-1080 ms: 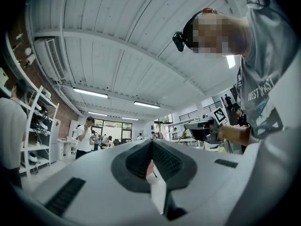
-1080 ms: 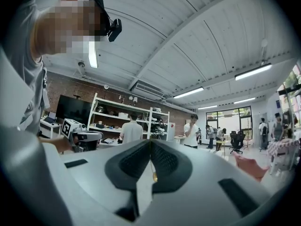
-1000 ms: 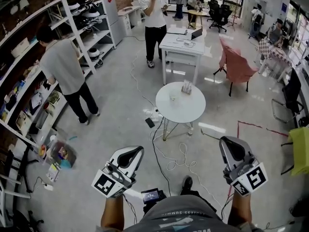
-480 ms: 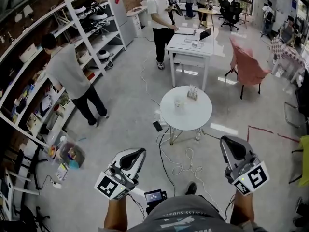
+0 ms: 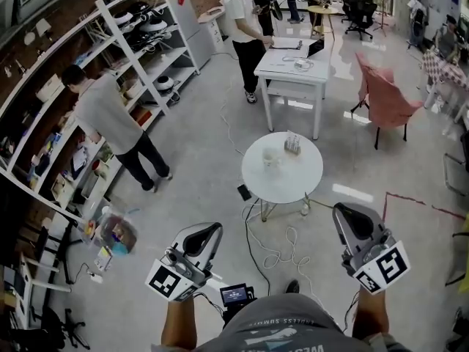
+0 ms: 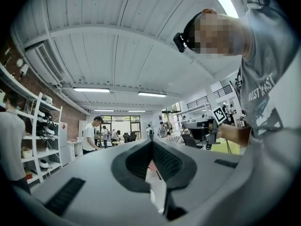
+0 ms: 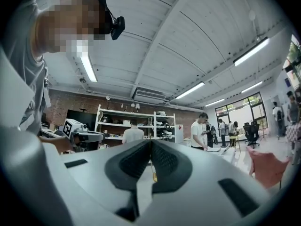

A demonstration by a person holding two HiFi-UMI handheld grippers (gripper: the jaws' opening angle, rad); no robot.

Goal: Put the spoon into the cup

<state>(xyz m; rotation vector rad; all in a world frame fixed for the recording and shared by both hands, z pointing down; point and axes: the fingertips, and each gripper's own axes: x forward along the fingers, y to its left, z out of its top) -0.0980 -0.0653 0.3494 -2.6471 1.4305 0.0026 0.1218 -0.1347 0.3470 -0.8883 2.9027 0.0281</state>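
Observation:
A round white table (image 5: 286,185) stands on the floor a few steps ahead. On it are a small pale cup (image 5: 270,158) and a little holder (image 5: 293,144) with upright items; no spoon can be made out at this distance. My left gripper (image 5: 207,233) and right gripper (image 5: 346,219) are held up at waist height, well short of the table. Both are shut with nothing between the jaws. The left gripper (image 6: 151,143) points up at the ceiling and the room, and so does the right gripper (image 7: 151,143). Neither gripper view shows the table.
Cables (image 5: 278,249) trail over the floor between me and the table. A person (image 5: 110,119) stands at white shelves (image 5: 139,57) on the left, another person (image 5: 247,22) by a white desk (image 5: 297,68). A pink chair (image 5: 388,100) stands right; a bin (image 5: 117,233) is left.
The view has advanced across the room: the round table, shelves and people sit lower and nearer in the frame. Both grippers stay shut and keep their place in front of me.

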